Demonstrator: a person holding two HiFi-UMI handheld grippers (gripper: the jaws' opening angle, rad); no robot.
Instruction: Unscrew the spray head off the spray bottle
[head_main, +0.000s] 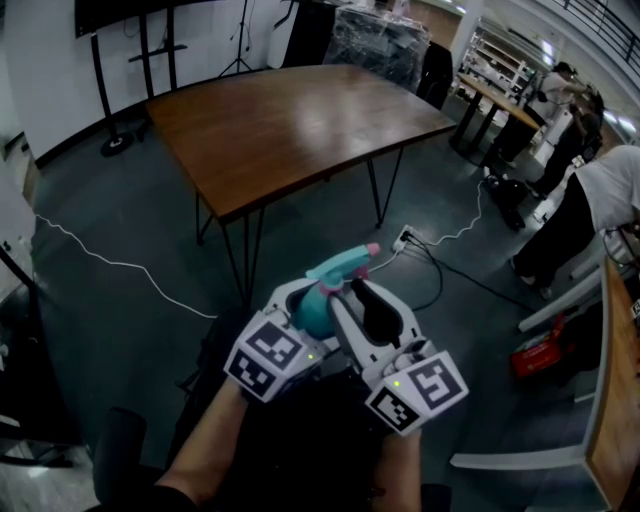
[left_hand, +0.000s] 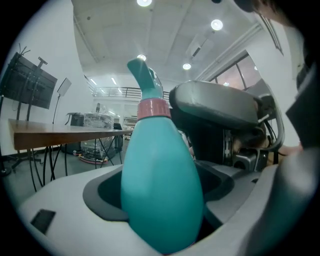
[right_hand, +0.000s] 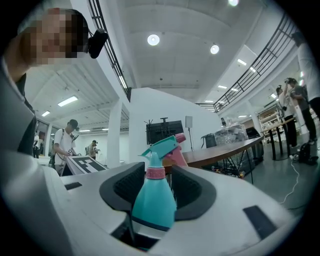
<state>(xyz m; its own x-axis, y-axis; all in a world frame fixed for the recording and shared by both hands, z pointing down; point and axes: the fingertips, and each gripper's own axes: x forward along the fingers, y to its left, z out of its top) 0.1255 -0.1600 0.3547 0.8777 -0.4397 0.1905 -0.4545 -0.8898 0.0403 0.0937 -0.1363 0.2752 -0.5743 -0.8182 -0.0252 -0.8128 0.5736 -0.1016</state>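
Jaws of the left gripper are closed on the lower body of the teal spray bottle; the body fills the gap between the 2 dark pads and leans slightly from upright. On the right gripper the 2 jaws stand wide apart. The bottle shows between them in the right gripper view, but the pads do not press on it. The pink collar sits on the bottle neck, and the teal spray head with its pink nozzle is on the bottle above the collar. In the head view both grippers meet side by side at the bottle, each with its marker cube toward the person. The bottle is held in the air over the grey floor, well apart from the near corner of the brown table.
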